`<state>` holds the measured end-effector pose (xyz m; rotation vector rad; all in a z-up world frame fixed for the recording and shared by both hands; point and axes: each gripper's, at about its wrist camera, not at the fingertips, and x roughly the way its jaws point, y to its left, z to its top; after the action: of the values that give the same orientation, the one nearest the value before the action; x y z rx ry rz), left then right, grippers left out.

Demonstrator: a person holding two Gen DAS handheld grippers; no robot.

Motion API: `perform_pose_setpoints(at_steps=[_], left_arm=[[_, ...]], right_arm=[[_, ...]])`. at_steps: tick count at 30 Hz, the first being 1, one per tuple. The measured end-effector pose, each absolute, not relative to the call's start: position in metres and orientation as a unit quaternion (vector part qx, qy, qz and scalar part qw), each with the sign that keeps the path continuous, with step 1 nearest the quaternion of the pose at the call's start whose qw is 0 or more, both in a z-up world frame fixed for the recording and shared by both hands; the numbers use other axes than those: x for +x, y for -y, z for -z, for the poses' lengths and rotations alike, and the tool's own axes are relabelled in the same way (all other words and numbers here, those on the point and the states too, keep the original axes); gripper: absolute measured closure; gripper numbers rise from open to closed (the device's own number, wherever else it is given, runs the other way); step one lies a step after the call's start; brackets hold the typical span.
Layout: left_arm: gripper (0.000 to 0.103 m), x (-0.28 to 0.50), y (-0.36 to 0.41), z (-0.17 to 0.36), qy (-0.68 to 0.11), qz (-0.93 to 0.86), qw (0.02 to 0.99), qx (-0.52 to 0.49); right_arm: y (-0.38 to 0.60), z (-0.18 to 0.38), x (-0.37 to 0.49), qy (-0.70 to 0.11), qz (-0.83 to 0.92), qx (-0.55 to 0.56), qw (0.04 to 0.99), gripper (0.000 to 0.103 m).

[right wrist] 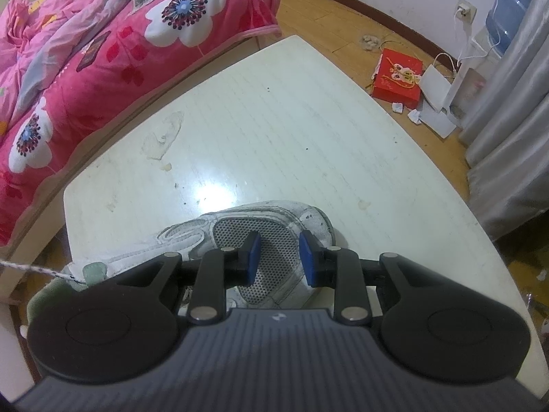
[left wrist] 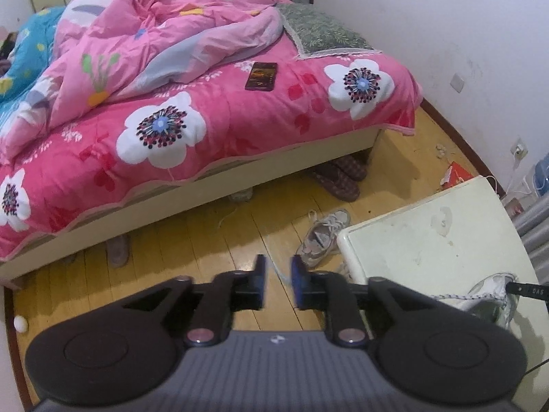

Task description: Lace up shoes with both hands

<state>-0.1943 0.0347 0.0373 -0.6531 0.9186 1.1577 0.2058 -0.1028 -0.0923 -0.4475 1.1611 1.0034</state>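
**A:** Yellow floorboards (left wrist: 192, 240) and the pink bed (left wrist: 212, 130) fill the room behind the white table (right wrist: 274, 130). Where are your tools?

**B:** My left gripper (left wrist: 278, 276) hangs off the table's near-left corner, over the floor. Its jaws stand narrowly apart with nothing pressed between them; a pale strand seems to run through the gap, though I cannot tell whether it touches a pad.

**A:** And the other?

**B:** My right gripper (right wrist: 278, 257) hovers above the white shoe (right wrist: 267, 226), which lies at the table's near edge. Those jaws are part open over the mesh toe, clamping nothing I can see.

**A:** The lace?

**B:** A speckled lace (right wrist: 34, 269) runs taut from the shoe's side out past the table's left edge. A second sneaker (left wrist: 322, 237) lies on the floor beside the table.

**A:** How should this step go?

**B:** I judge I should take the lace close to its tip with the left, steady the shoe with the right, and pull evenly so the shoe doesn't slide off the table.
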Motion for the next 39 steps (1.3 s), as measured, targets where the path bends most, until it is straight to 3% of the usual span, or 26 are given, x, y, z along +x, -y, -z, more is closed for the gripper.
perform_pose_setpoints(at_steps=[3,10,14,20,25,27,31,37,39], left_arm=[[0.080,-0.193,-0.034,-0.050,-0.415,-0.524,0.691,-0.275],[0.069,-0.115,-0.010,-0.055,-0.465,-0.374,0.769,-0.231],[0.068,-0.058,0.021,-0.029,-0.513,-0.253,0.808,-0.144],[0.068,-0.016,0.051,0.025,-0.553,-0.112,0.825,-0.007],[0.069,-0.008,0.051,0.055,-0.563,-0.032,0.825,0.036],[0.070,-0.005,0.048,0.064,-0.567,-0.015,0.822,0.042],[0.078,0.002,0.035,0.076,-0.577,0.001,0.817,0.027],[0.076,0.010,0.012,0.081,-0.591,0.024,0.806,-0.025],[0.076,0.009,0.010,0.077,-0.588,0.039,0.807,-0.020]], right_arm=[[0.112,0.088,0.210,-0.527,-0.471,-0.161,0.688,0.062],[0.171,0.050,0.199,-0.566,-0.478,-0.019,0.671,0.061],[0.177,0.043,0.162,-0.566,-0.501,-0.040,0.653,0.062],[0.156,0.040,0.132,-0.561,-0.497,-0.079,0.658,0.076],[0.147,0.051,0.123,-0.585,-0.456,-0.086,0.665,0.089],[0.145,0.057,0.121,-0.598,-0.441,-0.079,0.665,0.099],[0.135,0.059,0.104,-0.591,-0.419,-0.128,0.677,0.103],[0.139,0.060,0.090,-0.602,-0.313,-0.169,0.715,0.103],[0.153,0.061,0.090,-0.618,-0.273,-0.135,0.724,0.103]])
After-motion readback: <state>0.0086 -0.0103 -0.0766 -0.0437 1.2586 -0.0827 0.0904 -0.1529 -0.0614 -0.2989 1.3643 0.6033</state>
